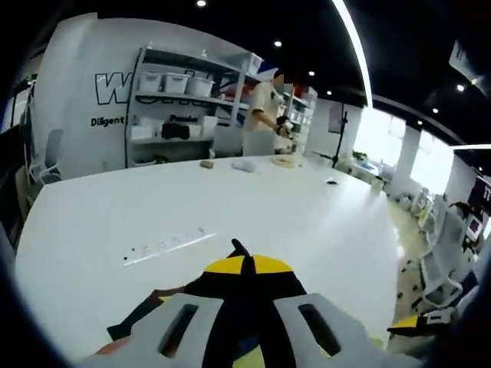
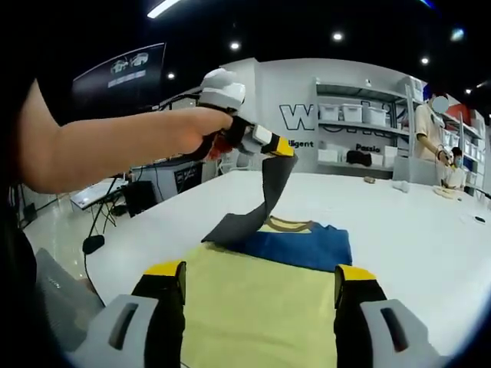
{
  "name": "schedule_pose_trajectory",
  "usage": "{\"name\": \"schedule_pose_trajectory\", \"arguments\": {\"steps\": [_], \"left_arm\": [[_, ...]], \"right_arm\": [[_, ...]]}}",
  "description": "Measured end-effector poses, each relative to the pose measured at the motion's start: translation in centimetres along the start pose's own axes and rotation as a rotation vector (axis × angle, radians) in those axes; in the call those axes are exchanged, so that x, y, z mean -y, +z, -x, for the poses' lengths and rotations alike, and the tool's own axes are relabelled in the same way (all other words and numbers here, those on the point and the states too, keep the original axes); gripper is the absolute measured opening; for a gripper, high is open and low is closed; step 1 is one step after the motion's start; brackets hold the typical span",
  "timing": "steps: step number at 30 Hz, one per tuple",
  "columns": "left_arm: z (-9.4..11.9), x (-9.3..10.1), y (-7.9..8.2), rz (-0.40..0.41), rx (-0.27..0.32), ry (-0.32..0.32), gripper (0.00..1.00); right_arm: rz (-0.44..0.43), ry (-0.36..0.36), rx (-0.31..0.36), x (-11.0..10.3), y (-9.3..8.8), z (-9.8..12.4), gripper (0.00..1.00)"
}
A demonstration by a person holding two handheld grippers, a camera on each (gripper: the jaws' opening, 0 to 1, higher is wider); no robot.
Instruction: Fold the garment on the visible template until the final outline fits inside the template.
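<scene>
Garment: yellow and blue, lying flat on the white table near its front edge.
Left gripper: closed on the grey sleeve, lifted above the garment.
Right gripper: jaws apart, holding nothing.
Background: shelves, a person at the far edge.

The garment is spread on the tabletop between the right tongs' jaws; its sleeve is lifted by the left tongs beyond it.
</scene>
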State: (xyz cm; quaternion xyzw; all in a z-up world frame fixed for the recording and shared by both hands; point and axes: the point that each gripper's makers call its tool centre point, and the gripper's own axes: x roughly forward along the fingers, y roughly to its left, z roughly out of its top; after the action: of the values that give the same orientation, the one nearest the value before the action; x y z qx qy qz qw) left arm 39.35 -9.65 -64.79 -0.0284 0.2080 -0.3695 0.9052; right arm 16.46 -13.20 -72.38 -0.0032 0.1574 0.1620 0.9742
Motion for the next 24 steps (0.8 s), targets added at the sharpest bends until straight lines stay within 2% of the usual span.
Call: {"name": "schedule_pose_trajectory", "arguments": {"steps": [2, 4, 5, 6, 9, 24], "left_arm": [[-1.5, 2.7, -0.7, -0.032, -0.031, -0.056, 0.0], [-2.1, 3.9, -1.1, -0.048, -0.042, -0.079, 0.0], [-2.8, 4.2, -1.8, -0.075, -0.059, -0.08, 0.0], [-4.0, 4.4, -3.3, -0.07, -0.092, -0.091, 0.0], [-5.2, 4.4, -5.0, -0.066, -0.119, -0.094, 0.0], [-9.1, 5.1, -9.2, -0.006, -0.173, -0.096, 0.0]], "right_arm": [[-0.001, 0.0, -0.002, 0.0, 0.0, 0.0, 0.79], [-0.002, 0.001, -0.005, 0.0, -0.1, 0.0, 0.79], [-0.002, 0.002, -0.006, 0.0, -0.1, 0.0, 0.79], [-0.002, 0.002, -0.01, 0.0, -0.2, 0.0, 0.79], [-0.004, 0.004, -0.017, -0.1, -0.4, -0.1, 0.79], [-0.013, 0.012, -0.042, -0.1, -0.9, -0.1, 0.78]]}}
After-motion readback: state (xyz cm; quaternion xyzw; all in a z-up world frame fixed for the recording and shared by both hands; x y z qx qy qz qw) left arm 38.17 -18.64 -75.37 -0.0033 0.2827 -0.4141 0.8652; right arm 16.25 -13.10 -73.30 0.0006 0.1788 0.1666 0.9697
